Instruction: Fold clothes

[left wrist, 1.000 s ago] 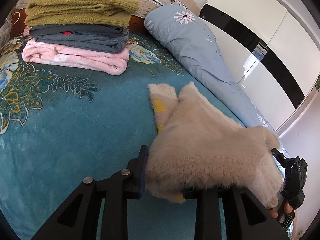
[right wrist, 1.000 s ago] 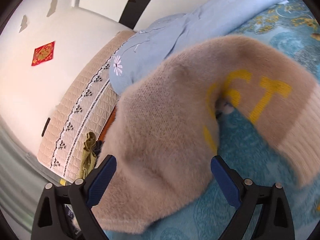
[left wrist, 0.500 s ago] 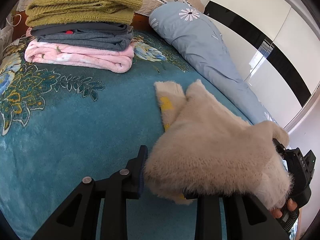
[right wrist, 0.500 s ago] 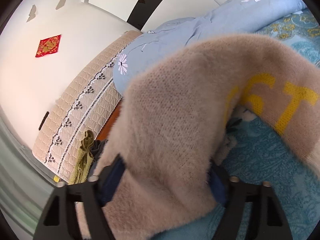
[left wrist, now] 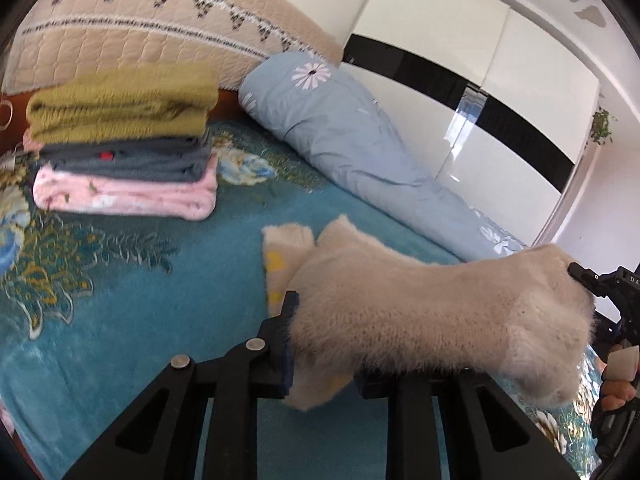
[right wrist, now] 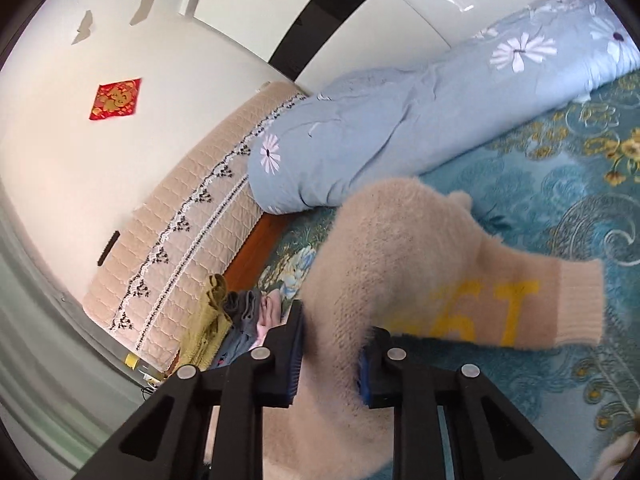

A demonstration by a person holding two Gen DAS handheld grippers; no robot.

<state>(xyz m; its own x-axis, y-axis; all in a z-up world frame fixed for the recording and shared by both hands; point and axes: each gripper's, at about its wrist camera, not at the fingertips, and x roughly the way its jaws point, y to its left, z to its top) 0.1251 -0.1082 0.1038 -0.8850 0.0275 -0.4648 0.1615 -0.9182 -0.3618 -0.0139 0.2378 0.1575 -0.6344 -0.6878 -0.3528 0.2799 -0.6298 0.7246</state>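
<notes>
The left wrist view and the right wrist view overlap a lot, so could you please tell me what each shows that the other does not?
Only the left wrist view shows the right gripper from outside and the hanging green plant. Only the right wrist view shows the red square wall decoration and the yellow letters on the sleeve. Both show the fuzzy beige knitted sweater clamped in their own jaws, the light blue floral bolster pillow and the stack of folded clothes.

Each wrist camera looked closely along its fingers, angled slightly down across the bed (left wrist: 120, 300); both shared the beige sweater (left wrist: 420, 308), bolster (right wrist: 380, 132) and headboard (left wrist: 140, 40).
</notes>
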